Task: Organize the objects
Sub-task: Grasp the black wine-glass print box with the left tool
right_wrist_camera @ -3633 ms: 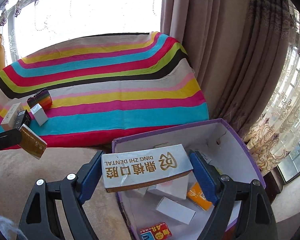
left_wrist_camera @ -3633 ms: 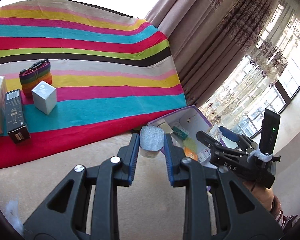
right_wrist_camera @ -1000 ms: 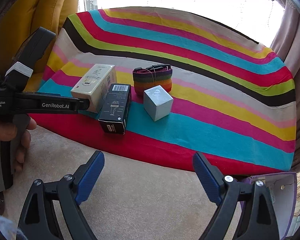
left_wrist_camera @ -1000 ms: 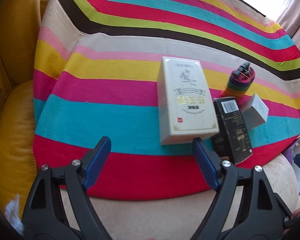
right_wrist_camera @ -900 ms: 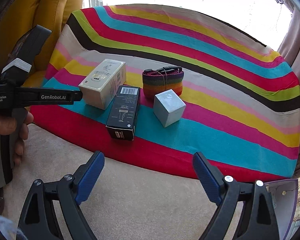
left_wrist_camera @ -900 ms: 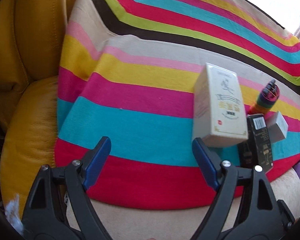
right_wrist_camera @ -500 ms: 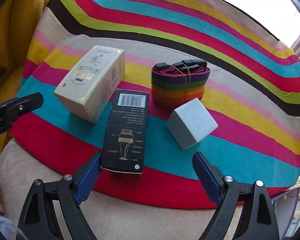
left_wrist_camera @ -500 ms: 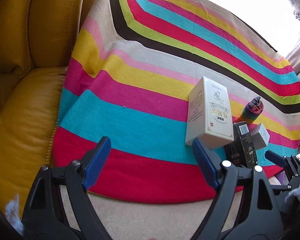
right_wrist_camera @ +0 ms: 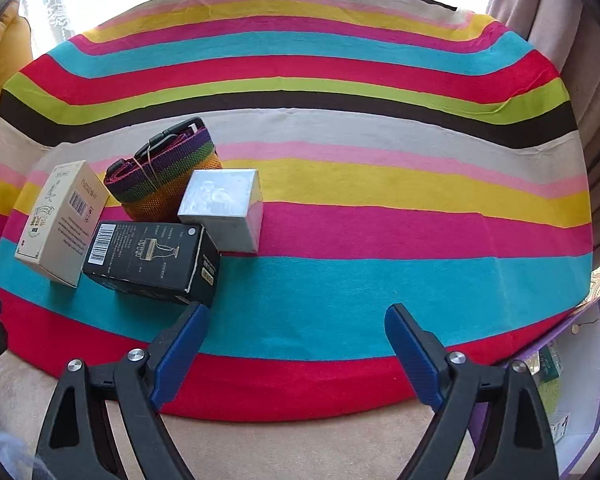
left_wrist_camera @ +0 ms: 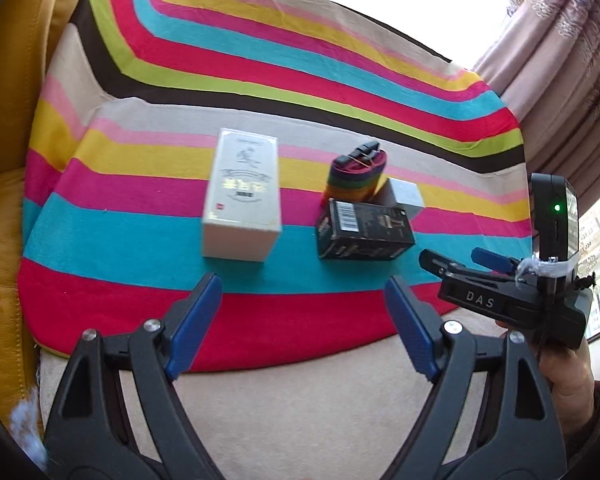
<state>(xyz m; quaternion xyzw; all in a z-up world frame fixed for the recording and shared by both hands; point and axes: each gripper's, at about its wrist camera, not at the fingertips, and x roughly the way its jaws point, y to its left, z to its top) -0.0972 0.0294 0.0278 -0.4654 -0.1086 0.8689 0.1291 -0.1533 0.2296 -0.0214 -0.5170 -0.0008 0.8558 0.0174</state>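
Hovering with both tongs spread apart and empty: left gripper [left_wrist_camera: 302,320], right gripper [right_wrist_camera: 296,344]. Judging by the layout, laying items out on the striped cloth [right_wrist_camera: 380,288]: cream box [right_wrist_camera: 58,222], black box [right_wrist_camera: 152,258], silver cube [right_wrist_camera: 224,208], rainbow strap [right_wrist_camera: 164,176] clustering far left. Probably returning right to the purple box [right_wrist_camera: 580,364], still holding small packets, for another item

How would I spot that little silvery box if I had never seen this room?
Find the striped blanket over the seat; four things cluster toward its left. The silver cube sits rightmost, behind the long black box and beside the rainbow strap roll. It alone is small, shiny and cube-shaped.
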